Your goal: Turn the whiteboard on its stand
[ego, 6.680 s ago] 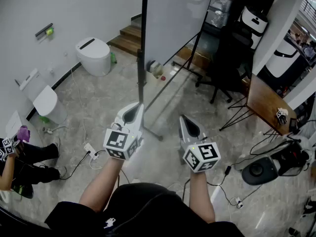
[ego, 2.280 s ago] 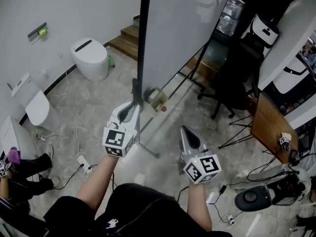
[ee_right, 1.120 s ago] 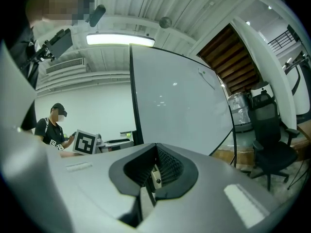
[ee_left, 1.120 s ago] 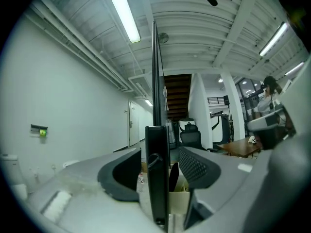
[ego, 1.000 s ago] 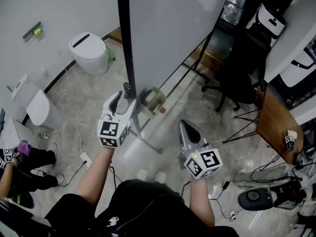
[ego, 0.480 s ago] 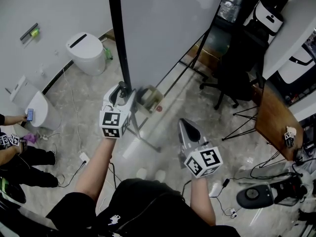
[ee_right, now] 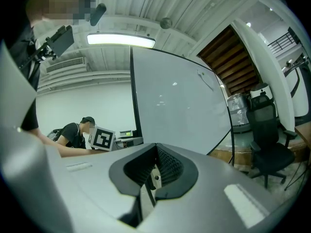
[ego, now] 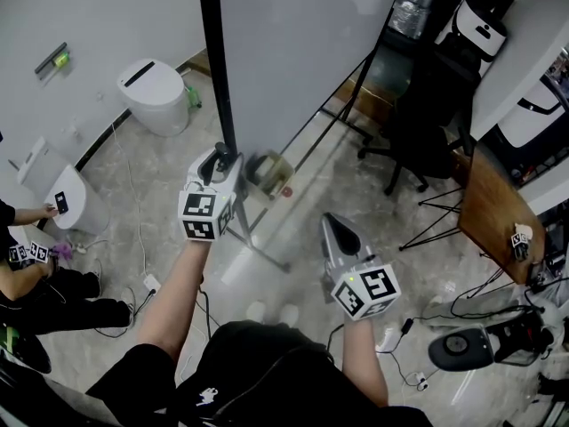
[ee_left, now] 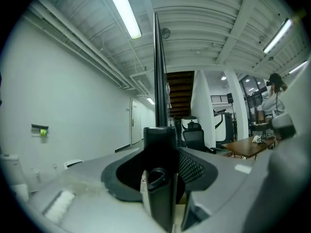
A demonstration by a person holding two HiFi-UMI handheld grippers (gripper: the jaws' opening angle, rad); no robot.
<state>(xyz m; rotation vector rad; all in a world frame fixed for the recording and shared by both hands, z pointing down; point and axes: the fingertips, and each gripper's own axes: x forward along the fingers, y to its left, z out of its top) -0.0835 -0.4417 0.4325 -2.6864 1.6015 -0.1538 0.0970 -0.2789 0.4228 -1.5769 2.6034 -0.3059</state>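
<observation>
left gripper grips smooth whiteboard by its black post; right gripper closed, empty.

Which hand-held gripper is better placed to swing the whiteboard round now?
Left. The left hand-held gripper has its jaws on the whiteboard's black frame post; the right hand-held gripper hangs apart from it, jaws together, empty.

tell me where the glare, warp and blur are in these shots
Head view: even light, faint pale reflections on the whiteboard. Left gripper view: fisheye circle with black corners, ceiling light strip blown out, black upright in the jaws dark and soft. Right gripper view: same warp, small glare spots on the whiteboard.
</observation>
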